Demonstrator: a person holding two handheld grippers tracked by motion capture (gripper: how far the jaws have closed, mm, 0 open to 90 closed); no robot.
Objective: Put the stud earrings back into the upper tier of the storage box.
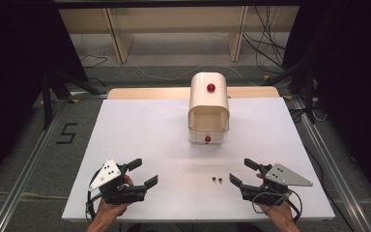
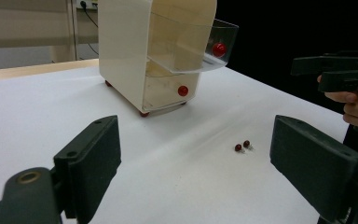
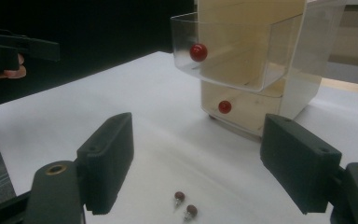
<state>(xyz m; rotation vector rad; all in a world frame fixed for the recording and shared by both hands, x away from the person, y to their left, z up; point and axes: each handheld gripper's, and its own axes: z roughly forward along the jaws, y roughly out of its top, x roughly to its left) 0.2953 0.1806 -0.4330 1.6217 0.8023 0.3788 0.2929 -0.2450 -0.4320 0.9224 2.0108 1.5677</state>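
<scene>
White board covers the table [image 1: 140,145], and a cream two-drawer cabinet [image 1: 208,96] is set toward 12 o'clock of its middle, the upper clear drawer [image 3: 233,51] pulled out, a red knob [image 3: 198,52] on its front. Two small dark red beads [image 1: 217,180] are seen lying side by side at about 5 o'clock from the cabinet, just beside the right gripper [image 1: 245,175]. The left gripper [image 1: 144,173] is held near 7 o'clock. Both pairs of fingers are spread wide and nothing is gripped.
</scene>
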